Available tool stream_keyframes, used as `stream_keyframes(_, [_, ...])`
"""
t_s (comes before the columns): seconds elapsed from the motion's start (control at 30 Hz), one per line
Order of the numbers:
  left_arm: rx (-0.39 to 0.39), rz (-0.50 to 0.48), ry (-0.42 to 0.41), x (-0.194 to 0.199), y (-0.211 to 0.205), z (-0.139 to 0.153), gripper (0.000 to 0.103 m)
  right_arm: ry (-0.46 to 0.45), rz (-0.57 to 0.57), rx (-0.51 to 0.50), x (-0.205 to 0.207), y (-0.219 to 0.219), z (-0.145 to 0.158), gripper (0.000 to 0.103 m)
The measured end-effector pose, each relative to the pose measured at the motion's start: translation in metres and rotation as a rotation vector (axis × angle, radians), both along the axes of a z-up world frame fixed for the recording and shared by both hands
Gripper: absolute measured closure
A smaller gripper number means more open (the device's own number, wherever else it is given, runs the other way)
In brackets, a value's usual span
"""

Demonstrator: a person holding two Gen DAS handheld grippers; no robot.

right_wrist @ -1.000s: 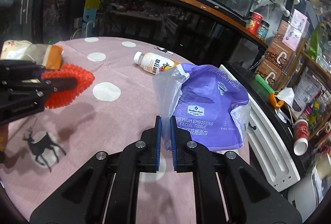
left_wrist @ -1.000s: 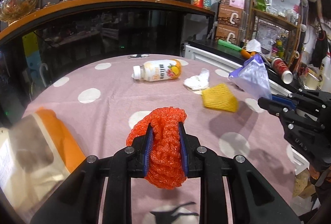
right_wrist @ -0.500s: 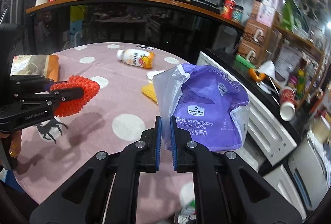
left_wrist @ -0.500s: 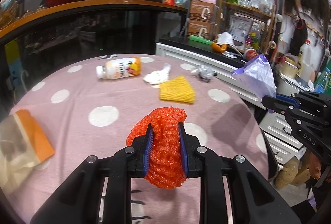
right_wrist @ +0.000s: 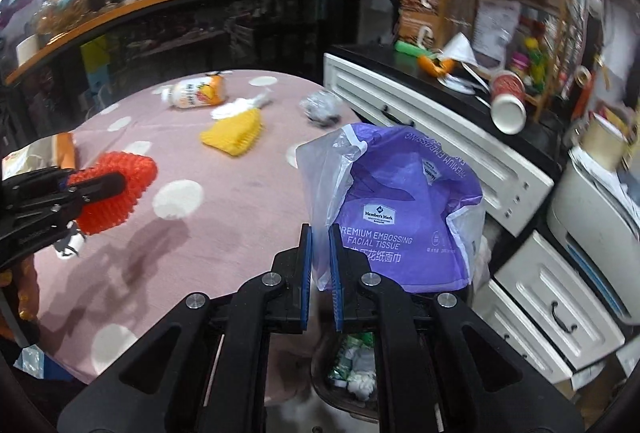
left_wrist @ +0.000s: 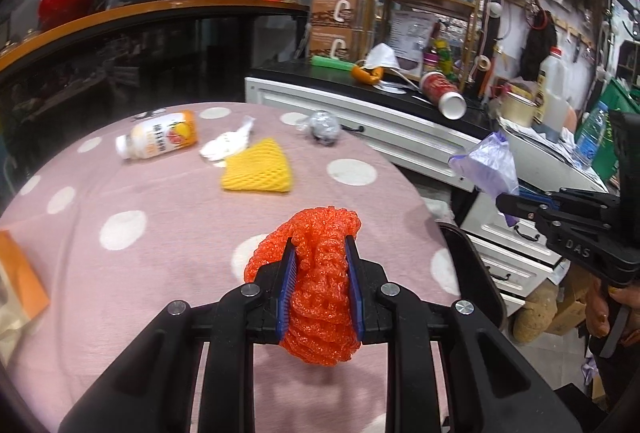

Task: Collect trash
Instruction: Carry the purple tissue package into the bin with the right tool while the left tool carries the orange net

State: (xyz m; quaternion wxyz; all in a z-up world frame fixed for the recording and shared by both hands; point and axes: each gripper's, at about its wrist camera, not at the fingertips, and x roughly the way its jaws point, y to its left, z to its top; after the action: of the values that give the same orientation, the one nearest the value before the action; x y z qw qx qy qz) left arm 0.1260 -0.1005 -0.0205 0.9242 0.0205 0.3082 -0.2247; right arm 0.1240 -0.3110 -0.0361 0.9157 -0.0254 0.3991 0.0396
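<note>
The left gripper has its blue-padded fingers pinching a crumpled orange-red foam fruit net, which bulges out above and below them over the pink, white-dotted worktop. Ahead of these fingers lie a yellow foam net, a white crumpled tissue, a toppled orange-and-white drink bottle and a grey foil ball. The right gripper has its fingers pressed on the clear edge of a purple plastic tissue wrapper, held beyond the worktop's rim. Below these fingers sits a dark trash bin holding scraps.
</note>
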Motion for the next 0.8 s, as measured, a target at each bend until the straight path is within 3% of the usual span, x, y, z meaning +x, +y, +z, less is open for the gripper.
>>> stream_keyframes(0.33, [0.003, -0.073, 0.002, -0.003, -0.036, 0.001, 0.08, 0.108, -0.114, 0.063, 0.002, -0.056, -0.041, 0.094])
stream_keyframes(0.63, [0.024, -0.148, 0.021, -0.006, -0.072, -0.005, 0.08, 0.252, -0.197, 0.216, 0.015, -0.094, -0.097, 0.094])
stream_keyframes(0.8, [0.032, -0.201, 0.039, -0.008, -0.096, -0.009, 0.08, 0.329, -0.227, 0.249, 0.016, -0.101, -0.131, 0.093])
